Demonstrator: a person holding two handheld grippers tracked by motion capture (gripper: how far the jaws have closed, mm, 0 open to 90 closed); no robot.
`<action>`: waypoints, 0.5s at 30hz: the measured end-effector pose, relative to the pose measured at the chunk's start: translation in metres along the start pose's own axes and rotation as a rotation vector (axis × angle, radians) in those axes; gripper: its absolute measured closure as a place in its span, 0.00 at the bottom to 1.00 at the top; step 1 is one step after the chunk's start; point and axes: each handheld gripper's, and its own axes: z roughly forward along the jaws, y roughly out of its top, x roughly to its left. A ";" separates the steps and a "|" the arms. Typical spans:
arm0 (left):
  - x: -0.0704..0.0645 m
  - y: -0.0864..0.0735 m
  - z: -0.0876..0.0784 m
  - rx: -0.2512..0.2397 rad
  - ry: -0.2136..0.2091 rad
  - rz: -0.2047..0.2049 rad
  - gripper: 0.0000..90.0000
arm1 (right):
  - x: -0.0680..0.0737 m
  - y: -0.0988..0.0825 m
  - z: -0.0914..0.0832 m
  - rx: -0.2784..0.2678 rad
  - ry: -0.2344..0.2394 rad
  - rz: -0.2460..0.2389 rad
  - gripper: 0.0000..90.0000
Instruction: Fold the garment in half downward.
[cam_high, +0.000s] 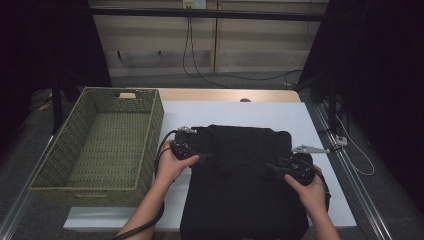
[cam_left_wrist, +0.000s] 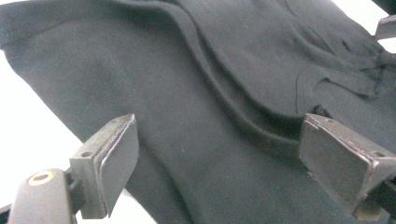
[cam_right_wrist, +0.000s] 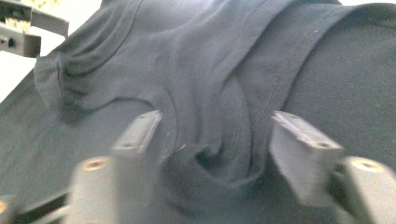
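Black shirt (cam_high: 245, 170) — folded, rumpled, seams bunched — on white table (cam_high: 320, 125)

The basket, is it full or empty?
Empty: the woven basket shows only its bare woven floor, and the black garment lies outside it on the table.

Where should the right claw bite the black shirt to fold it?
Take the bunched ridge of the black shirt lying between the open right claw, coming from above. That raised fold, beside the stitched hem, gives the pads something to pinch; the flat cloth around probably would not.
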 end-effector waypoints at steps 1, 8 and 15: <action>-0.002 0.000 -0.001 0.001 0.003 0.006 0.14 | 0.002 0.000 -0.002 -0.007 0.007 -0.005 0.54; -0.010 0.001 -0.002 -0.002 -0.005 0.032 0.14 | 0.013 0.000 -0.005 -0.009 0.032 -0.041 0.68; -0.012 0.002 -0.006 -0.014 -0.011 0.034 0.15 | 0.005 -0.009 -0.001 0.062 -0.004 -0.042 0.84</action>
